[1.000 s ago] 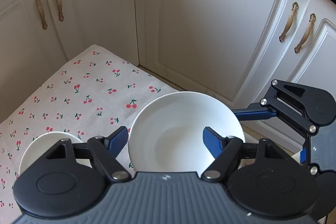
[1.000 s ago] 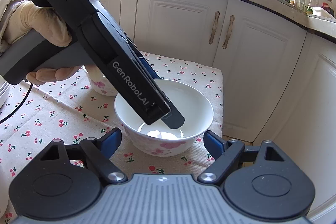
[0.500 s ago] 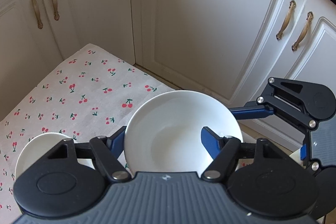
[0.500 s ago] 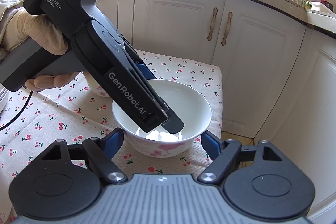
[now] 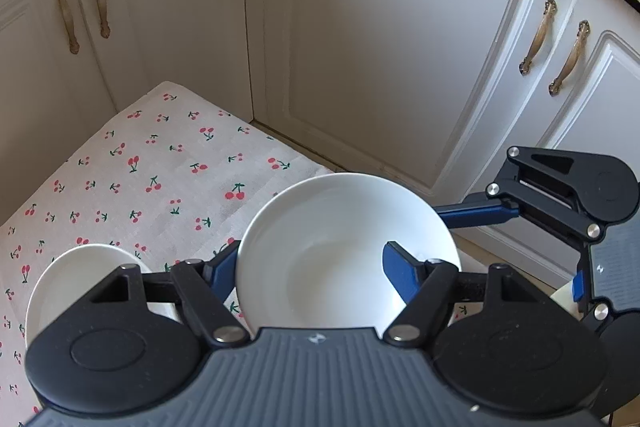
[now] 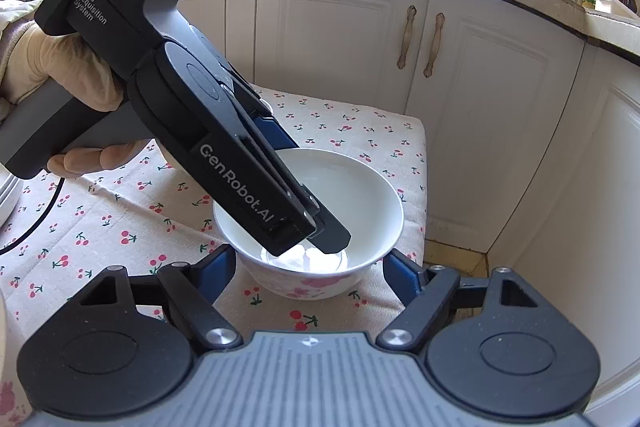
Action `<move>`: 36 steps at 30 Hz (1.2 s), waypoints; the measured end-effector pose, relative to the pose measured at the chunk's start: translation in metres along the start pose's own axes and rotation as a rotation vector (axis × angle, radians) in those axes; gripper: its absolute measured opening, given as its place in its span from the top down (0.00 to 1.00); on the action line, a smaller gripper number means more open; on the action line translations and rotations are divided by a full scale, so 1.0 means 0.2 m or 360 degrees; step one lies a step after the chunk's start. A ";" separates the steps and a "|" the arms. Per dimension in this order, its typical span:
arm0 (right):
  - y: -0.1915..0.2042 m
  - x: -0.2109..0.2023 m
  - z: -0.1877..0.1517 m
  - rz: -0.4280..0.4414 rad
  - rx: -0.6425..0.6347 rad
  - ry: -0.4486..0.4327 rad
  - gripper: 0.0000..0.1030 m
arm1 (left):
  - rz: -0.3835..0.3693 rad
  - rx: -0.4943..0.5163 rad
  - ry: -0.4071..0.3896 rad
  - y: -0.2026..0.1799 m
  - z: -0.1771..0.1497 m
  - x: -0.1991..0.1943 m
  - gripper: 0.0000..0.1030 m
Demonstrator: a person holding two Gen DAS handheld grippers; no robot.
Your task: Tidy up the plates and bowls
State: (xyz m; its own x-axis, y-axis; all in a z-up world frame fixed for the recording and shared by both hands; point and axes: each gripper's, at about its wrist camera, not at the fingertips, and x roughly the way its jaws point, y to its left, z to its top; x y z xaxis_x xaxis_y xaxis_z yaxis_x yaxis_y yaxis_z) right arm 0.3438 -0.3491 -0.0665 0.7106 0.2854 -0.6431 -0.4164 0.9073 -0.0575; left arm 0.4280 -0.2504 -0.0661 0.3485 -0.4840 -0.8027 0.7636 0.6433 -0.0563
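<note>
A white bowl with pink flowers (image 6: 308,223) stands near the right edge of the cherry-print tablecloth (image 6: 100,223). My left gripper (image 5: 310,267) is open and straddles the bowl's near rim, one finger inside the bowl (image 5: 340,251) and one outside. In the right wrist view the left gripper (image 6: 316,239) reaches down into the bowl. My right gripper (image 6: 308,267) is open and empty, its fingers on either side of the bowl's near wall, not touching. A second, smaller white bowl (image 5: 80,279) stands to the left.
White cabinet doors (image 5: 380,67) with brass handles close off the far side and the right. The table edge (image 6: 420,195) is just beyond the bowl. A stack of white plates (image 6: 8,195) shows at the left edge. The left gripper's cable (image 6: 36,223) trails over the cloth.
Both grippers have come a little closer to the flowered bowl. The left gripper's fingers stand slightly nearer together around the rim.
</note>
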 end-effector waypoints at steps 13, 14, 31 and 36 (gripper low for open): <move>0.12 -0.21 0.01 0.0013 -0.0007 0.0010 0.18 | -0.0013 -0.0001 -0.0034 -0.11 -0.08 -0.20 0.29; 0.13 -0.22 0.02 0.0013 -0.0008 0.0008 0.18 | -0.0011 -0.0002 -0.0038 -0.13 -0.09 -0.22 0.29; 0.45 -0.60 0.00 -0.0008 -0.0076 -0.0033 0.18 | -0.0002 -0.0014 -0.0125 -0.34 -0.32 -0.62 0.29; 0.54 -0.68 -0.02 0.0000 -0.0092 -0.0052 0.18 | 0.0019 -0.0023 -0.0144 -0.39 -0.40 -0.72 0.29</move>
State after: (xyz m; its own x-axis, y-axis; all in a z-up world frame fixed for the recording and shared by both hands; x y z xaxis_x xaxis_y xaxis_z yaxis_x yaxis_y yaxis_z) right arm 0.1998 -0.2915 0.0127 0.7284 0.2960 -0.6180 -0.4478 0.8882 -0.1024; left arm 0.2743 -0.1845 0.0063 0.4057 -0.5274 -0.7465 0.7514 0.6575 -0.0561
